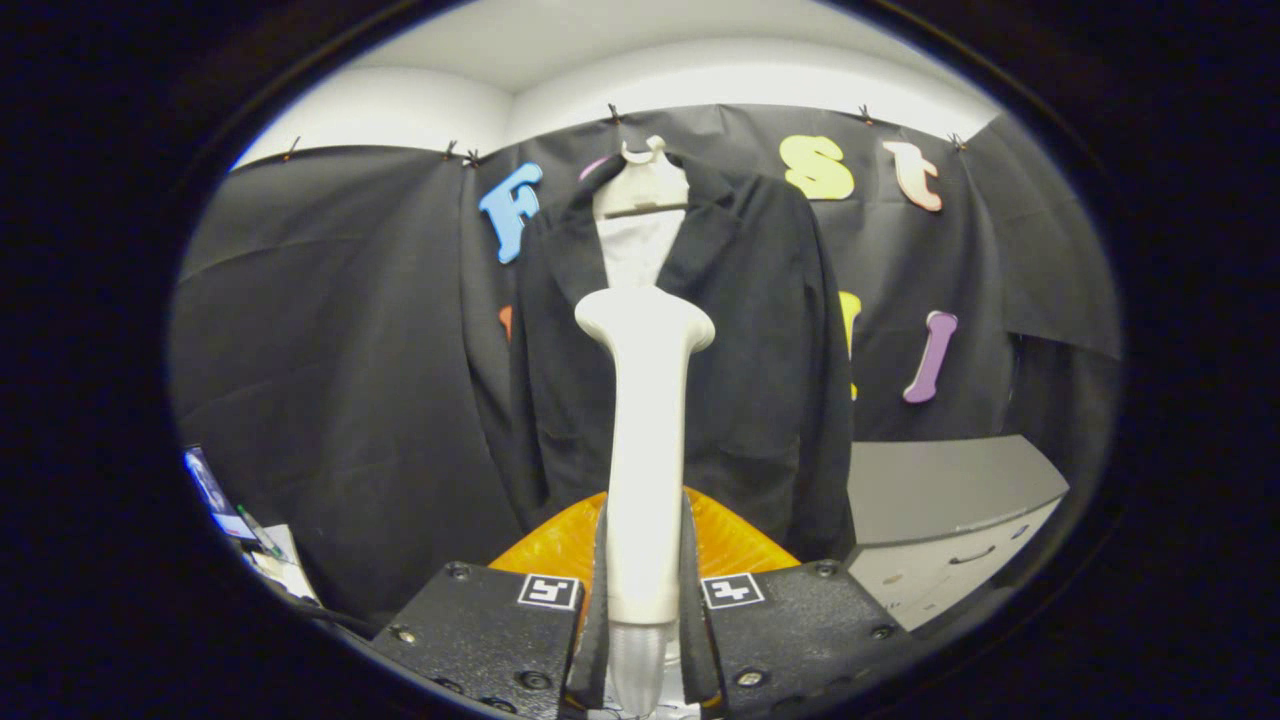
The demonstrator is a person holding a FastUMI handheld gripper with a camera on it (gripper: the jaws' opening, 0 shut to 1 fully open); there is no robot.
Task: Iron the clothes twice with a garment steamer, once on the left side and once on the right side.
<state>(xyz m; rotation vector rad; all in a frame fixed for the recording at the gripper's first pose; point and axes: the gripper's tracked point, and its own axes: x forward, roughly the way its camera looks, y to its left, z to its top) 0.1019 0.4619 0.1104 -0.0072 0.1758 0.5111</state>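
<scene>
— Both fingers point(600, 560) clamped on garment steamer point(645, 440), handle between them, head point(645, 320) upright just ahead?
— Yes. Dark jacket point(760, 350) hanging beyond them on pale hanger point(645, 180), steamer head level with its front opening.

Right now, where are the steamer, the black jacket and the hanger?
Garment steamer point(645, 440): gripper view, middle of its white handle, clamped between the jaws.
Black jacket point(770, 350): gripper view, its front panel beyond the steamer.
Hanger point(645, 185): gripper view, its white body at the collar.
</scene>
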